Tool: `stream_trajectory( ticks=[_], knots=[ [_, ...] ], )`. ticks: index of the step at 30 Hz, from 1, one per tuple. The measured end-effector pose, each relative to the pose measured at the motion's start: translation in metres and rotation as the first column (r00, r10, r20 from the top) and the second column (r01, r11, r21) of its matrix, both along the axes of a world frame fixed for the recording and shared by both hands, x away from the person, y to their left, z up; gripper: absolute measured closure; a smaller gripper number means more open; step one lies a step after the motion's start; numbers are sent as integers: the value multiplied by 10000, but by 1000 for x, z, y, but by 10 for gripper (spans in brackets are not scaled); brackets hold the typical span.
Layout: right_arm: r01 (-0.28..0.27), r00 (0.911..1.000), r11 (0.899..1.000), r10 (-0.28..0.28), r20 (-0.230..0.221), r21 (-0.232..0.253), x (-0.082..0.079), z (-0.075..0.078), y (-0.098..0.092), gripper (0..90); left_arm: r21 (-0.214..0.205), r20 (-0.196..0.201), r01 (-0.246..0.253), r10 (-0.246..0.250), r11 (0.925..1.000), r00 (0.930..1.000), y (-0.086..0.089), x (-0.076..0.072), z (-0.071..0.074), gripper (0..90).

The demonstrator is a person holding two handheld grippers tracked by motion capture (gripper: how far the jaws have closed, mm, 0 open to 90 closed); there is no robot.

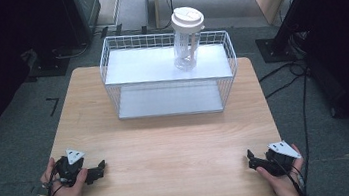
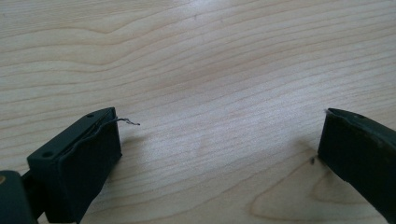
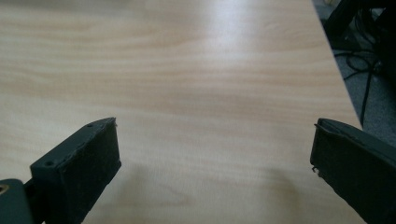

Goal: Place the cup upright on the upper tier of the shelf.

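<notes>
Both the left gripper (image 1: 101,166) and right gripper (image 1: 250,159) are resting wide open (holding nothing) on the near table (image 1: 168,144), while the upright cup (image 1: 187,38) is standing well ahead, nearer the right.

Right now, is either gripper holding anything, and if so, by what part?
Nothing is held. The left gripper and the right gripper both stand open over bare table, far from the lidded cup on the wire rack.
</notes>
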State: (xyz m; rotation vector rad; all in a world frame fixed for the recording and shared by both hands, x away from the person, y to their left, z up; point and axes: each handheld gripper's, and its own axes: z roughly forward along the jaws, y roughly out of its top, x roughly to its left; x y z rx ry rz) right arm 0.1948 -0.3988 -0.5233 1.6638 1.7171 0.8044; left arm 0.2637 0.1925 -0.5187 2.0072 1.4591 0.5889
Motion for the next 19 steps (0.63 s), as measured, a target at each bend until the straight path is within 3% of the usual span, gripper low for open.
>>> stream_trajectory(
  ticks=[1, 4, 9, 12, 19],
  knots=[
    [188, 9989, 9998, -189, -424, -11, 0, -1, 0, 12, -2, 3, 1, -1, 10000, 10000, 0, 0, 0, 0],
    [176, 9969, 9998, -183, -763, -96, 1, -2, 0, 11, 3, 0, 7, -7, 10000, 10000, 0, 0, 0, 0],
    [-15, 9969, 10000, 10, -791, -67, 1, -3, 0, 10, 5, -1, 8, -8, 10000, 10000, 0, 0, 0, 0],
    [-236, 9948, 9990, 272, -985, 373, 3, -3, -4, 8, 0, 2, 2, -2, 10000, 10000, 0, 0, 0, 0],
    [-396, 9942, 9985, 430, -988, 365, 3, -3, -3, 4, 4, -3, 7, -7, 10000, 10000, 0, 0, 0, 0]
  ],
)
